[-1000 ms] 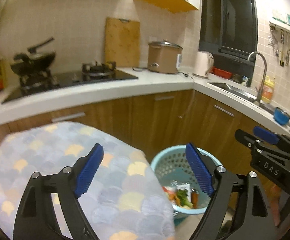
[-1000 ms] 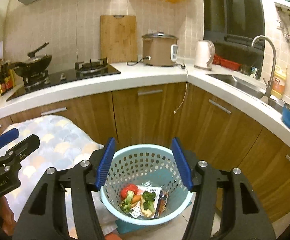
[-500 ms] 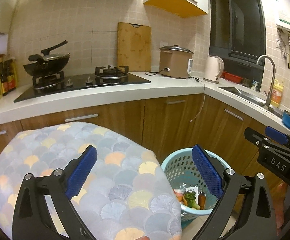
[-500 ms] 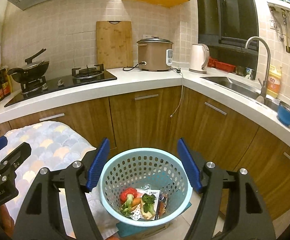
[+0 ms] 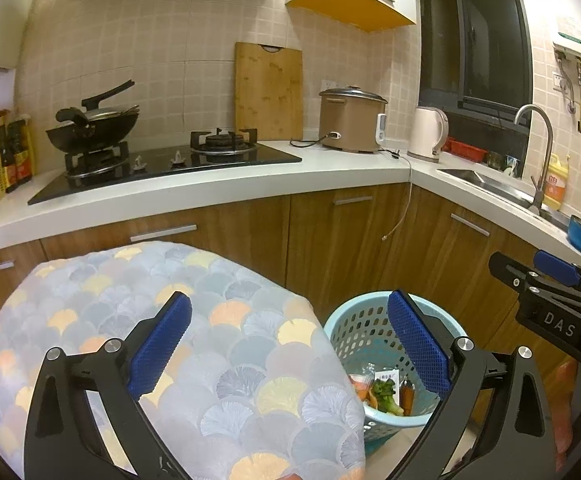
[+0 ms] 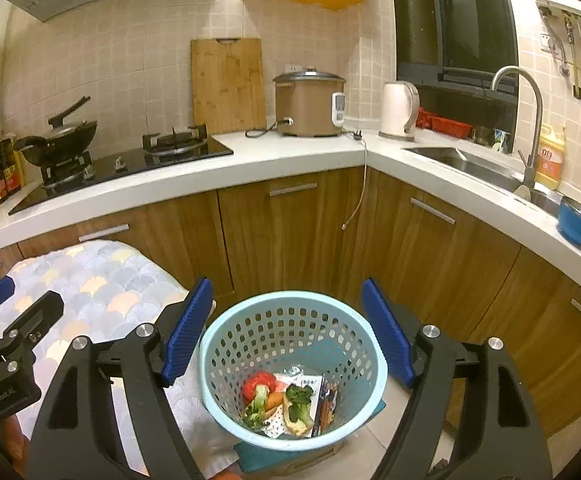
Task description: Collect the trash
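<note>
A light blue perforated basket stands on the floor beside the table, in front of the wooden cabinets. Inside it lies trash: vegetable scraps, a red piece and wrappers. My right gripper hovers over the basket with its jaws opening and nothing between them. My left gripper hangs over the corner of the table, whose cloth has a scale pattern. Its jaws are opening too and hold nothing. In the left wrist view the basket sits low right, with the trash partly behind my right finger.
Brown cabinets close off the space behind the basket. The white counter carries a hob, a wok, a cutting board, a rice cooker, a kettle and a sink. A plug cord dangles over a cabinet door.
The jaws of both grippers have spread wider. The left wrist view was blurred and tilted a second ago and is now sharp and steady. The basket and trash have not moved.
</note>
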`<state>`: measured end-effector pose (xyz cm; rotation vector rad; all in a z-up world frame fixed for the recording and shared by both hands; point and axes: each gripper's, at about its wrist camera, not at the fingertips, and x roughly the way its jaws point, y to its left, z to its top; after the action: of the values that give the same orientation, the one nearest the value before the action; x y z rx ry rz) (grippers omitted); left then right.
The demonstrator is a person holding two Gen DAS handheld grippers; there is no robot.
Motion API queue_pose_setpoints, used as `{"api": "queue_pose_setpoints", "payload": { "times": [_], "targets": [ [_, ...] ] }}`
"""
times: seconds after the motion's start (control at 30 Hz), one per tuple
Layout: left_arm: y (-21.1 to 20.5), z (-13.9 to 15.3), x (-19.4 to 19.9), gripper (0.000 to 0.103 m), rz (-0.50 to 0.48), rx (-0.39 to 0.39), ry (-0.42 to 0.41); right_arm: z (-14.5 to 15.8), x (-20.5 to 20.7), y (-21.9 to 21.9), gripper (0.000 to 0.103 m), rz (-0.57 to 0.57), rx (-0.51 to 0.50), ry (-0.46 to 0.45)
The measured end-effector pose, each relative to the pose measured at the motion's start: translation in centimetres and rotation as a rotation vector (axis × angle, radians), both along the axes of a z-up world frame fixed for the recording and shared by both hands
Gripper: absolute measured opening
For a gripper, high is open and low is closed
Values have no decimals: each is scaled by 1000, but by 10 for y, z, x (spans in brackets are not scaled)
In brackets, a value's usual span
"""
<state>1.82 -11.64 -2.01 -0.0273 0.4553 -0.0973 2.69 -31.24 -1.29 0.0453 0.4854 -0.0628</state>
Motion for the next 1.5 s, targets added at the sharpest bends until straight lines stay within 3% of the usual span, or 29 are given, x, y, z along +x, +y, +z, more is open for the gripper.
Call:
{"api": "queue_pose_setpoints", "payload": {
  "times": [1.5],
  "targets": [
    [11, -1, -7, 95, -17, -4, 8, -4, -3, 11, 73, 32, 19, 3]
  ]
}}
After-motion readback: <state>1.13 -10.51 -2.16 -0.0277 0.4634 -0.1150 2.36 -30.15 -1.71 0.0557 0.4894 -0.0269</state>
